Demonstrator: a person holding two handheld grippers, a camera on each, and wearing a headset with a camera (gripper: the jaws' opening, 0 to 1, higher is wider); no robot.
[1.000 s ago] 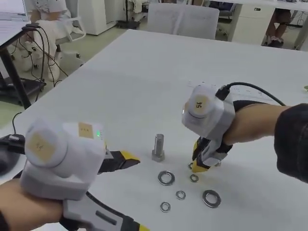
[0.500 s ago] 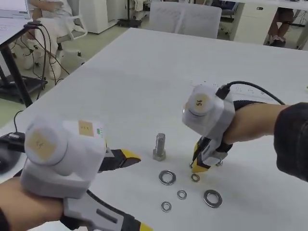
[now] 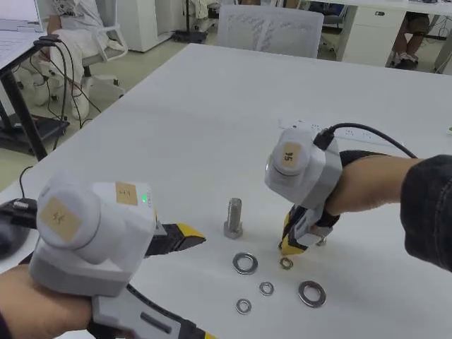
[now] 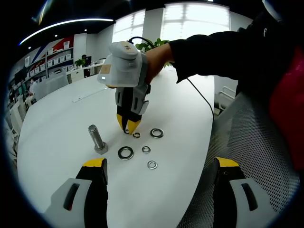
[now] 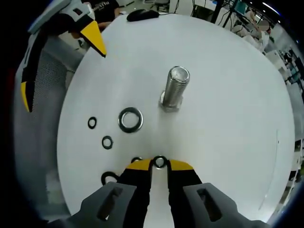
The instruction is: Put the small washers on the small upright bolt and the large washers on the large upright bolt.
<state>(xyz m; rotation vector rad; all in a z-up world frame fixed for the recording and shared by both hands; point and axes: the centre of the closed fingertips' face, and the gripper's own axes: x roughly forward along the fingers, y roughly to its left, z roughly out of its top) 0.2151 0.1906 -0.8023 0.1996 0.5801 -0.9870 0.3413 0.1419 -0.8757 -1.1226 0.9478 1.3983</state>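
Observation:
The large upright bolt (image 3: 233, 217) (image 5: 173, 90) stands on the white table (image 3: 212, 120). In front of it lie two large washers (image 3: 245, 263) (image 3: 311, 294) and three small washers (image 3: 286, 263) (image 3: 266, 288) (image 3: 244, 306). My right gripper (image 3: 291, 247) (image 5: 160, 164) points down just right of the bolt, its jaws nearly together on a small washer (image 5: 160, 161). A small metal piece (image 3: 321, 241) peeks out behind it; what it is I cannot tell. The left gripper (image 4: 159, 164) hovers open at the near left, with nothing between its fingertips (image 3: 187, 232).
A grey chair (image 3: 268, 28) stands at the table's far edge. A seated person (image 3: 70, 21) and cables are off to the far left. A black mouse (image 3: 8, 236) lies near the table's left edge. A black cable (image 3: 367, 131) trails from the right gripper.
The right gripper has shifted only slightly above the washers. The bolt and the loose washers lie where they were.

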